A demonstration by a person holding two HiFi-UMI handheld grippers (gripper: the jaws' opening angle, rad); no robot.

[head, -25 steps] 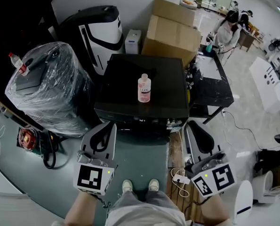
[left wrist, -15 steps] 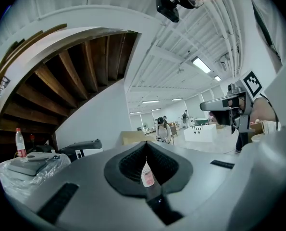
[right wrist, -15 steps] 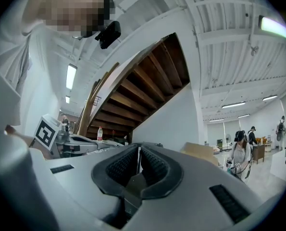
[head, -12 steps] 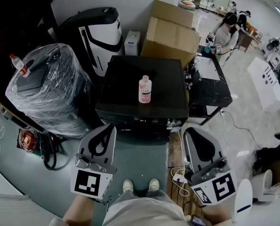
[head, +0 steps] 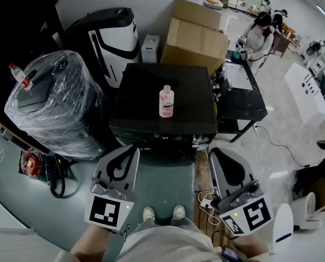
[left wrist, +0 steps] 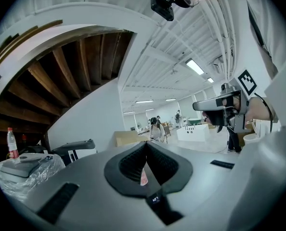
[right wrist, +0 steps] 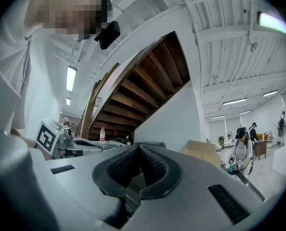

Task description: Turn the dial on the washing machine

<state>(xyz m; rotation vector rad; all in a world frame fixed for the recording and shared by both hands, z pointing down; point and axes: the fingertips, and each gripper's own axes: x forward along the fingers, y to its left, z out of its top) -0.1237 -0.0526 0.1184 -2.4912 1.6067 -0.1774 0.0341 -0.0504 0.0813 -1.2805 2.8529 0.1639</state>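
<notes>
The black washing machine stands straight ahead in the head view, with a pink bottle upright on its lid. Only a thin strip of its front panel shows, and no dial can be made out there. My left gripper is held low, just before the machine's front left corner, its jaws together and nothing in them. My right gripper hangs at the front right corner, shut and empty. In the left gripper view the pads meet at the left gripper's tip. The right gripper shows its pads closed too.
A plastic-wrapped bundle with a water bottle on it stands left of the machine. Behind are a white-and-black appliance and cardboard boxes. A black table adjoins on the right. A power strip with cables lies by my feet.
Both grippers have drifted slightly, the left one a little toward the machine's front. The machine and the bottle have not moved.
</notes>
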